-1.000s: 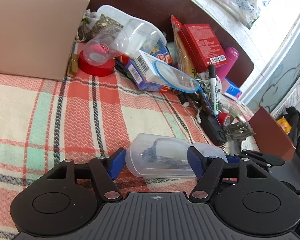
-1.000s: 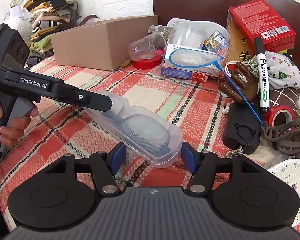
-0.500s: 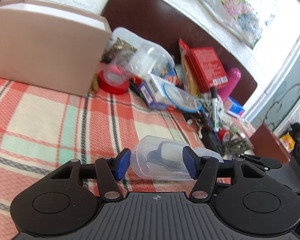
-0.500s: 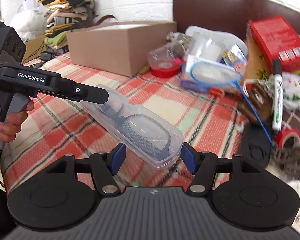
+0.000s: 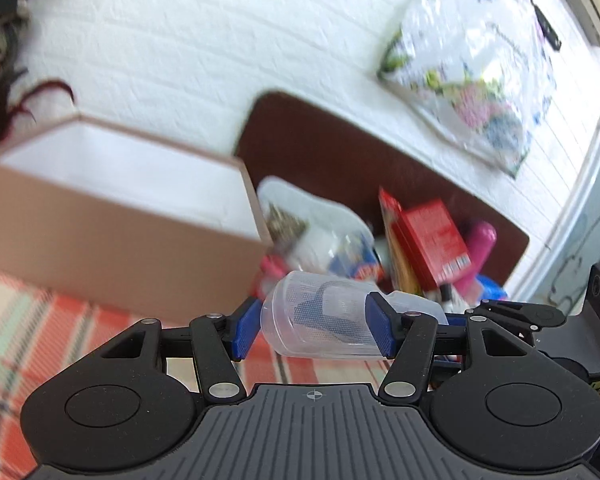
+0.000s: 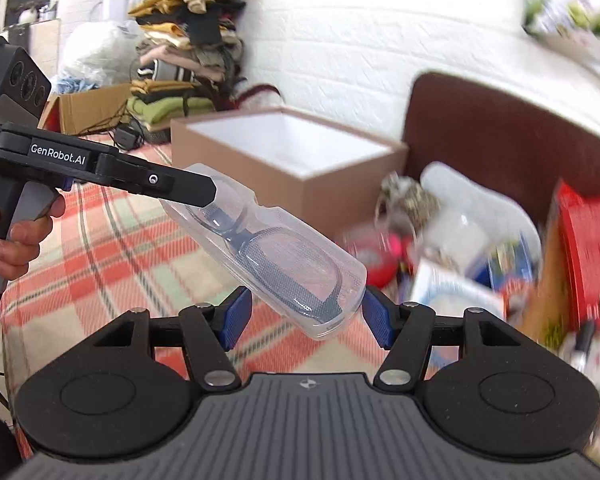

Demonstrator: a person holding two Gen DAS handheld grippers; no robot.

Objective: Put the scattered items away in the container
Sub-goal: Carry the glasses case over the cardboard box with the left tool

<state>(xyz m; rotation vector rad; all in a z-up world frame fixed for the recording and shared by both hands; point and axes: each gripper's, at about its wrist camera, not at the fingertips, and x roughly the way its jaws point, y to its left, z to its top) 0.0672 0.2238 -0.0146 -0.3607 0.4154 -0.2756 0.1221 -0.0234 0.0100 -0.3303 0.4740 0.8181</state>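
Starting big: looking down on a plaid cloth in red, cream and green, filling the 7 to 9 o'clock part of the right wrist view. Next, spotting an open cardboard box at 12 o'clock on that cloth, white inside, nothing visible in the part that shows; in the left wrist view, finding the same box at 9 to 10 o'clock, blurred.

Over at 3 o'clock of the box, taking in a blurred heap of clutter: picking out a red carton standing on edge and a pink bottle just beside it at 3 o'clock. Cannot tell the rest of the heap apart.

Now the main item: finding a clear glasses case up in the air, off the cloth, dark spectacles inside, tilted down toward 5 o'clock, short of the box and outside it.

Checking the left gripper: clenched on one end of the case, blue pads pressed against its sides. From the right wrist camera, seeing that left gripper reach in from 9 o'clock, with a left hand wrapped round the handle.

Checking the right gripper: spread around the case's lower end, one pad touching at 3 o'clock, a gap showing at the 9 o'clock pad, so released, not clamping.
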